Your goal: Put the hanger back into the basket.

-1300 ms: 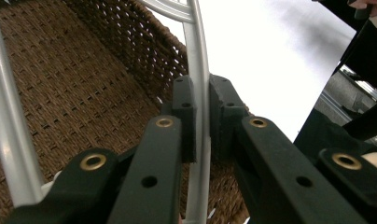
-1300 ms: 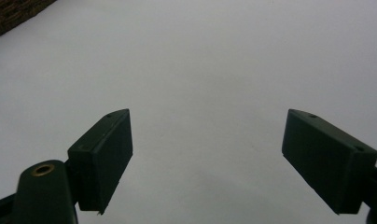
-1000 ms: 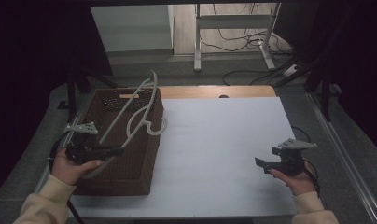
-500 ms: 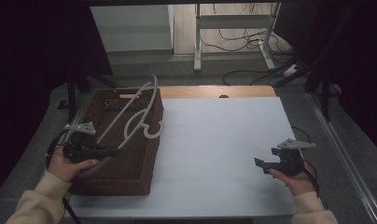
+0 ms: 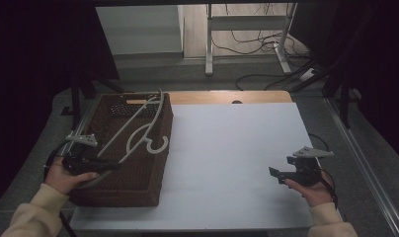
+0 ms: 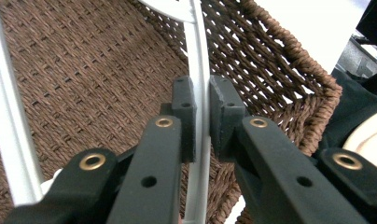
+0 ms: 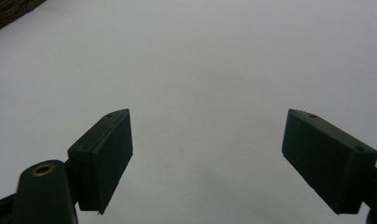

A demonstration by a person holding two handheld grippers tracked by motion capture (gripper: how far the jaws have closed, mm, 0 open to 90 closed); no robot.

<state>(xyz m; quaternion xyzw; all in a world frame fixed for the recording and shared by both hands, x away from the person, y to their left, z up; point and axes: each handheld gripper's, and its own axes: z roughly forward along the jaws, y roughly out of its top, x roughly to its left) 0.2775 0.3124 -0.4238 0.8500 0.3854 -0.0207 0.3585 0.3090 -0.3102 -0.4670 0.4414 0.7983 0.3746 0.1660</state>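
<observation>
Left tongs [image 6: 201,109] clamped on one thin arm of the white hanger [image 5: 138,126], which lies inside the basket [image 5: 138,187]. Hanger probably light, stiff, slippery; grip near the shoulder. Right tongs [image 7: 207,154] apart above the surface [image 5: 237,163].

Ahead of my claws, grey floor [image 5: 153,64] is lying beyond the white table [image 5: 237,158], with cables [image 5: 266,79] trailing past metal legs [image 5: 209,44].
</observation>
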